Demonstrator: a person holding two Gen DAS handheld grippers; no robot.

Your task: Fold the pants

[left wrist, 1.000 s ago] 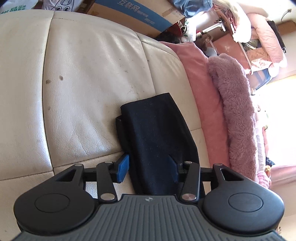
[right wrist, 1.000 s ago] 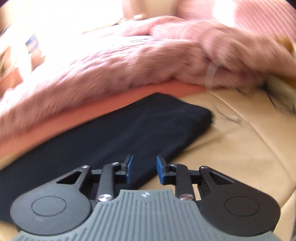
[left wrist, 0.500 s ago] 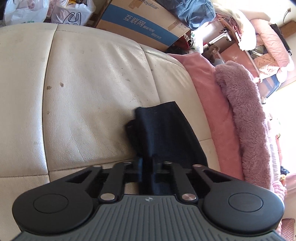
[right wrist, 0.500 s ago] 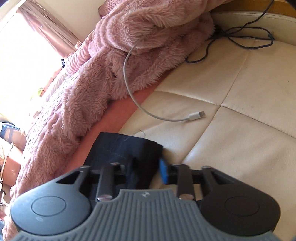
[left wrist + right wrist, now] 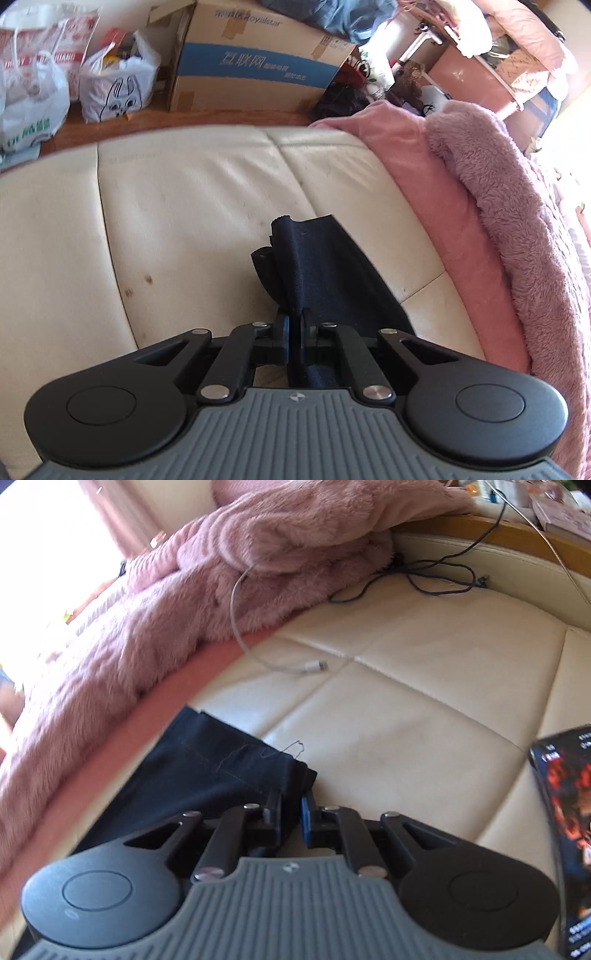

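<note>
You've got the pants (image 5: 325, 266) already folded into a narrow dark strip on the sofa (image 5: 192, 206) beside the pink blanket (image 5: 517, 229) — left gripper (image 5: 294, 325) and right gripper (image 5: 291, 812), whose jaws have just been closing, each pinch an end, leaving the final fold — end to end.

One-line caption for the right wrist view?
Right tongs shut on dark pants corner, cream sofa.
</note>
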